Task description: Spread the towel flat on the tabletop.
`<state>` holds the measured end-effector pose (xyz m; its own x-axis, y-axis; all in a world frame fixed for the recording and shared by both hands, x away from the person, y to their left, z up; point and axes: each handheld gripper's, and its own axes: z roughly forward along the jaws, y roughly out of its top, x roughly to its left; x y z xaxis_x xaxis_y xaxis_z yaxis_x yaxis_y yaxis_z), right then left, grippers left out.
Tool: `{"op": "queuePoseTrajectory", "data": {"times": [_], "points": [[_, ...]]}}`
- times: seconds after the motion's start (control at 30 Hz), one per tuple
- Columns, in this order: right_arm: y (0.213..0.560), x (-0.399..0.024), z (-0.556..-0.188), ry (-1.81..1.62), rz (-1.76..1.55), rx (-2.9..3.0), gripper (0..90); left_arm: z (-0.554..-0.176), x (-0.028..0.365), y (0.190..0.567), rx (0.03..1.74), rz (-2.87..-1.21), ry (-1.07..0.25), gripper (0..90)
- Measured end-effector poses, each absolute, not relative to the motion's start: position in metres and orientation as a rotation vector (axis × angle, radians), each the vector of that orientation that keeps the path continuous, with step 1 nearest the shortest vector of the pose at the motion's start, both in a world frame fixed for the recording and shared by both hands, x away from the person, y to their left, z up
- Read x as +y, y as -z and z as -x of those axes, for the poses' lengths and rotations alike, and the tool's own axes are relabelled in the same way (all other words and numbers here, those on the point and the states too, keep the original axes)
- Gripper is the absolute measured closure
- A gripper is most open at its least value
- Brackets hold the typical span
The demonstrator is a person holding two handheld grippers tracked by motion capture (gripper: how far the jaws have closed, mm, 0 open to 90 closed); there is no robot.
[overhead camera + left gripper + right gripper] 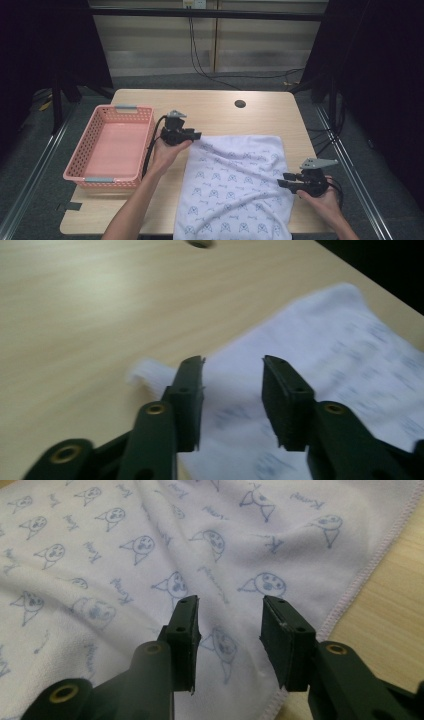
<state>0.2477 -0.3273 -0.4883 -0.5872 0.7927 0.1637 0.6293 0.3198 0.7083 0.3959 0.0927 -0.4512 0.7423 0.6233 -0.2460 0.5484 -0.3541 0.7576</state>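
Hanging off the near table edge at about 6 o'clock, the white towel (235, 185) lay spread over the right half of the table (210, 107), its far edge running level across the middle. Its cloth was pale, printed with small blue cat-like faces and script, hemmed with a stitched border, and rumpled in long diagonal creases rather than flat.

The right gripper (281, 183), at 4 o'clock by the towel's right edge, stood parted over the cloth just inside the hem, with nothing pinched between its pads. The left gripper (198, 135), farther off at 11 o'clock by the towel's far left corner, was likewise unclenched; its jaws stood apart above the corner, gripping nothing.

The likely trouble, as I judged it: with neither tool gripping, any lift would leave the towel behind, and a bite taken on a crease could catch two layers and drag the fold crooked. The overhanging near part might also pull the cloth toward the person once a corner rose.

Beyond the left gripper, at 9 o'clock, sat a pink basket (75, 170), well apart from the towel.
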Motion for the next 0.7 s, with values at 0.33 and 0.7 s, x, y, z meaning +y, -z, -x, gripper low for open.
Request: {"op": "queuePoseTrajectory", "data": {"times": [0.33,0.7], "points": [[0.490,-0.324,-0.246,-1.089,-1.302,2.394,56.7,-0.312,0.100,0.493,0.706,-2.273,0.040,69.3],[0.490,-0.318,-0.243,-1.088,-1.295,2.404,56.4,-0.260,0.133,0.492,0.707,-2.277,0.058,66.7]]}}
